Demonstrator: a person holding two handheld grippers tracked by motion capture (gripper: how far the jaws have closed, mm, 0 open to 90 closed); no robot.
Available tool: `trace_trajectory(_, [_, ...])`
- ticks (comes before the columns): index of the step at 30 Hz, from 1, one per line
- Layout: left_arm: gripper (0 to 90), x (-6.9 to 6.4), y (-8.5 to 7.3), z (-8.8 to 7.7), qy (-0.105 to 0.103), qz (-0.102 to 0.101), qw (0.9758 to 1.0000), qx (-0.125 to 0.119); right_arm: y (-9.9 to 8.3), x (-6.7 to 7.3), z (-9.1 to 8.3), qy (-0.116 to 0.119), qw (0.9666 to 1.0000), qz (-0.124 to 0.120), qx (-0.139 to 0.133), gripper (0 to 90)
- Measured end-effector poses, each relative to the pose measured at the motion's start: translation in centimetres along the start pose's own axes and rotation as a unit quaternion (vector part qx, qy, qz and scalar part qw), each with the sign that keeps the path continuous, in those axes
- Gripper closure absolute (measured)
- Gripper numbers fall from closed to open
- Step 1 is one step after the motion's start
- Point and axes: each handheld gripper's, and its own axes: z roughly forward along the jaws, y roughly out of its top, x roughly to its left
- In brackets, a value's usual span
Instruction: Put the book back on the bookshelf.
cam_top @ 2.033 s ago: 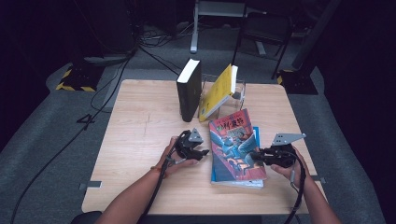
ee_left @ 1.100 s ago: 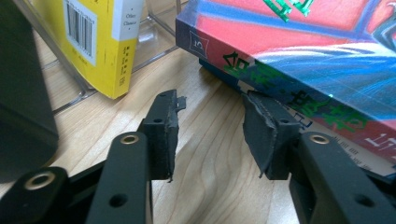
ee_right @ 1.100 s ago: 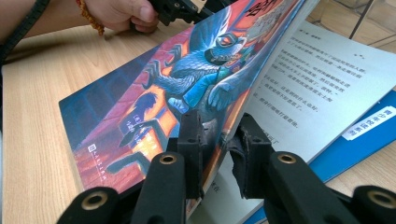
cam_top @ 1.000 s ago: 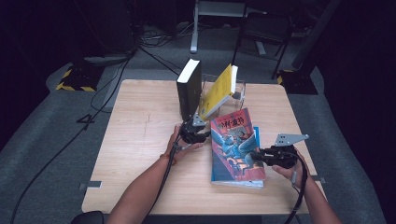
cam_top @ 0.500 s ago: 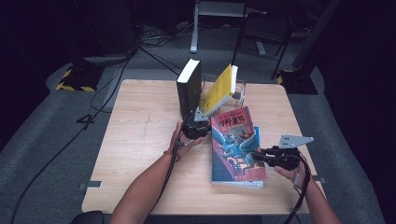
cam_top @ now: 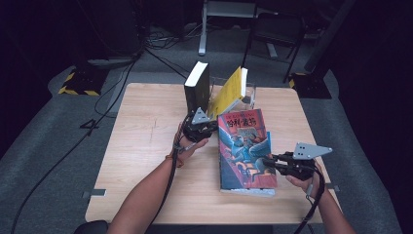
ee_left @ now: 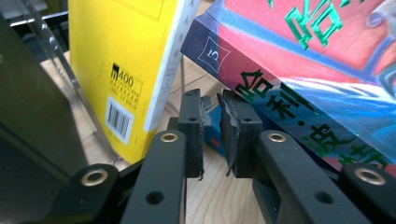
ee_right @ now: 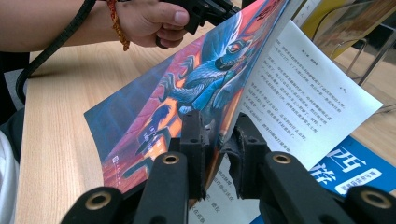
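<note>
High view: a red book (cam_top: 246,148) lies right of centre on a wooden table (cam_top: 141,131), stacked on a blue book (ee_right: 355,170) near the front edge. Its cover is clamped at the right edge by the right gripper (cam_top: 272,163) and lifted off the pages. The left gripper (cam_top: 210,127) is held at the book's far left corner, its jaws just closing, nearly together on a blue corner beneath. Just behind stand a black book (cam_top: 197,90) and a yellow book (cam_top: 229,92); bare table is left open on the left

Two upright books (cam_top: 197,92) behind novel (cam_top: 246,146); novel on booklet (ee_right: 355,170).
</note>
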Motion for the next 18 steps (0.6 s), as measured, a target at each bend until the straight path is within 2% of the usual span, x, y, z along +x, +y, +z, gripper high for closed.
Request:
trace_trajectory(3, [85.1, -0.1, 0.4, -0.2, -0.008, 0.005, 0.9999, -0.007, 0.0, 0.1, -0.1, -0.006, 0.9999, -0.016, -0.004, 77.2])
trace_trajectory(5, [88.0, -0.2, 0.7, -0.3, -0.013, 0.008, 0.9998, -0.013, 0.0, 0.2, -0.1, -0.007, 0.9998, -0.017, -0.004, 77.3])
trace_trajectory(7, [89.2, 0.0, 1.2, -0.7, -0.031, -0.001, 0.9991, -0.029, 0.1, 0.3, -0.3, -0.011, 0.9996, -0.023, -0.014, 77.5])
trace_trajectory(9, [89.3, 0.2, 1.6, -1.1, -0.042, 0.000, 0.9982, -0.043, 0.1, 0.4, -0.3, -0.013, 0.9994, -0.025, -0.017, 77.6])
trace_trajectory(13, [89.4, 0.1, 2.6, -2.0, -0.045, 0.008, 0.9971, -0.061, 0.4, 0.8, -0.3, -0.019, 0.9991, -0.031, -0.023, 77.9])
trace_trajectory(18, [89.4, -0.6, 4.1, -3.0, -0.046, 0.027, 0.9959, -0.074, 0.4, 0.7, 0.0, -0.033, 0.9988, -0.033, -0.015, 77.9])
